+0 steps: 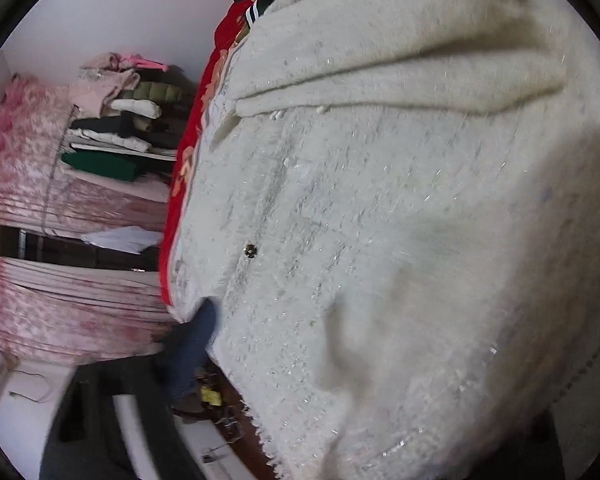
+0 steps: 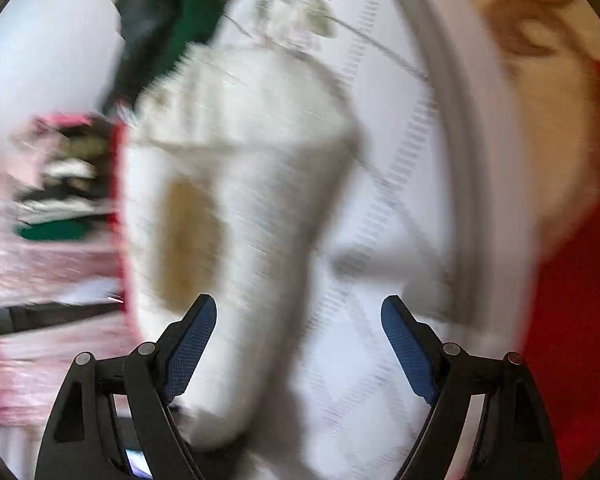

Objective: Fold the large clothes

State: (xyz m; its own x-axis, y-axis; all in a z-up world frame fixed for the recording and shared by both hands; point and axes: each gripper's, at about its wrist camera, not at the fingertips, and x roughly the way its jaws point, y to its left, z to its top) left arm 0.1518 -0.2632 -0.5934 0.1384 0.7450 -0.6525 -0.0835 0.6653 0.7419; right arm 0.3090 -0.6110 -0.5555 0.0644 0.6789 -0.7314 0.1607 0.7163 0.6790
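A fluffy cream-white cardigan with silver threads and a small gold button fills most of the left wrist view, very close to the lens. It hides the left gripper's fingers; only a dark blue blurred shape shows at its lower left edge. In the right wrist view the same cardigan lies blurred on the bed ahead. My right gripper is open wide and empty, its blue pads just short of the garment's near end.
A red quilt and a white patterned bedsheet lie under the cardigan. A pile of folded clothes sits on a pink-covered surface at left. Pink curtains hang nearby. Dark garments lie at the bed's far end.
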